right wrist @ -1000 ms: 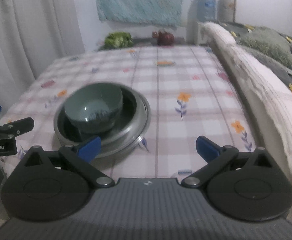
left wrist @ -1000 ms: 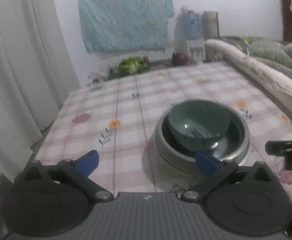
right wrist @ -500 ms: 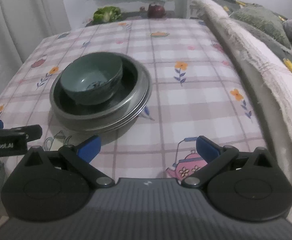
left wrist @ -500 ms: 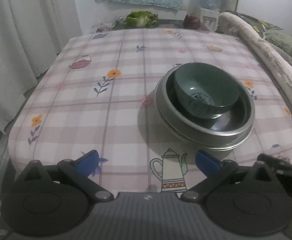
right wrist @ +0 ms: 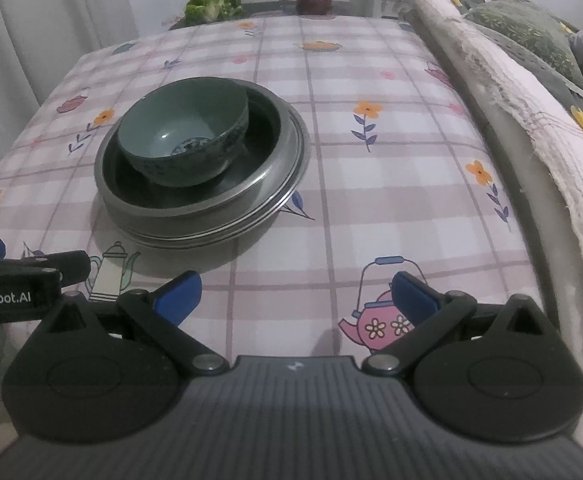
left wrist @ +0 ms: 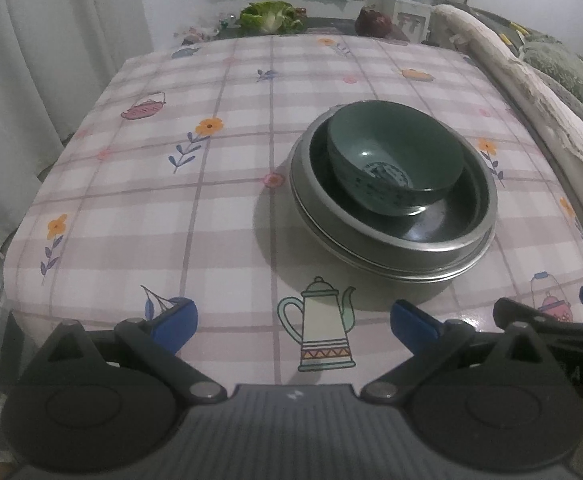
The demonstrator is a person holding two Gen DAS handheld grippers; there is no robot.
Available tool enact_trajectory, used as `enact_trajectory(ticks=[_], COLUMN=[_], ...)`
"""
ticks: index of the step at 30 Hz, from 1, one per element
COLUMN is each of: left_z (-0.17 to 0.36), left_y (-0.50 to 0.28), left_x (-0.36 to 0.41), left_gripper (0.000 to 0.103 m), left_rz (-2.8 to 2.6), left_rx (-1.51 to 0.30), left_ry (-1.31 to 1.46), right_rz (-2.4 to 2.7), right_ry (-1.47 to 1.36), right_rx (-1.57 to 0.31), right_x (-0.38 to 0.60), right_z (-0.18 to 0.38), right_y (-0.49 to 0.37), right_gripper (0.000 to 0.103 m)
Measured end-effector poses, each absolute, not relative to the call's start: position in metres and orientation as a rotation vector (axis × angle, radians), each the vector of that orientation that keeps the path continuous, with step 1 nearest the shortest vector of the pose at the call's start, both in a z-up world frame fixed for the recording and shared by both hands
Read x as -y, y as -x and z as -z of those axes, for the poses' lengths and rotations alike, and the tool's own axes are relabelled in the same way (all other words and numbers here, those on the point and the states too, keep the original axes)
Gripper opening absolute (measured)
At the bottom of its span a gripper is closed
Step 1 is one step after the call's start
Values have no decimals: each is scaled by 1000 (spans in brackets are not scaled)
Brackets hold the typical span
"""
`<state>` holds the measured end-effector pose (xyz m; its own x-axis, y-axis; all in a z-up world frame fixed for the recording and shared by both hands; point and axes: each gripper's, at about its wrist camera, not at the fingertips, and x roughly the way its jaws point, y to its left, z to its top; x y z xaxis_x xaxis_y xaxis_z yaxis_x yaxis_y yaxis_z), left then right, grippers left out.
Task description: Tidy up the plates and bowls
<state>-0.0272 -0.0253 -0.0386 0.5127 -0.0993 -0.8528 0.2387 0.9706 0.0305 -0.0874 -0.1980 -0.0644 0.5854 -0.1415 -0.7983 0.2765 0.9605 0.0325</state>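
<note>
A dark green bowl (left wrist: pixel 395 160) (right wrist: pixel 185 136) sits tilted inside a stack of steel plates (left wrist: pixel 375 236) (right wrist: pixel 267 196) on the checked tablecloth. My left gripper (left wrist: pixel 293 322) hangs open at the table's near edge, short of the stack, with nothing between its blue-tipped fingers. My right gripper (right wrist: pixel 295 300) is also open and empty, near the front edge to the right of the stack. The right gripper's tip shows at the right edge of the left wrist view, and the left one's at the left edge of the right wrist view.
A table with a pink checked cloth (left wrist: pixel 219 184) (right wrist: pixel 391 184) carries the stack. A cushioned sofa edge (right wrist: pixel 503 92) runs along the right side. White curtains (left wrist: pixel 31 80) hang at the left. A green vegetable (left wrist: pixel 271 16) and a dark red pot (left wrist: pixel 373 22) lie beyond the far edge.
Both grippers have drawn back and risen from the stack toward the near table edge, so more tablecloth shows. The bowl and plates stay put. Both stay open.
</note>
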Motion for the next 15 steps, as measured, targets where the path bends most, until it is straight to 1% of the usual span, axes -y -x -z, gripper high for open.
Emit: enact_trajectory(ticks=[15], left_z=[43], left_y=[22], left_x=[24], left_gripper=[103], left_rz=[187], left_rx=[-1021], left_ry=[-175], right_rz=[253], right_ry=[-151], right_rx=[-947], right_x=[198], right_z=[69], right_y=[79], right_gripper=[102])
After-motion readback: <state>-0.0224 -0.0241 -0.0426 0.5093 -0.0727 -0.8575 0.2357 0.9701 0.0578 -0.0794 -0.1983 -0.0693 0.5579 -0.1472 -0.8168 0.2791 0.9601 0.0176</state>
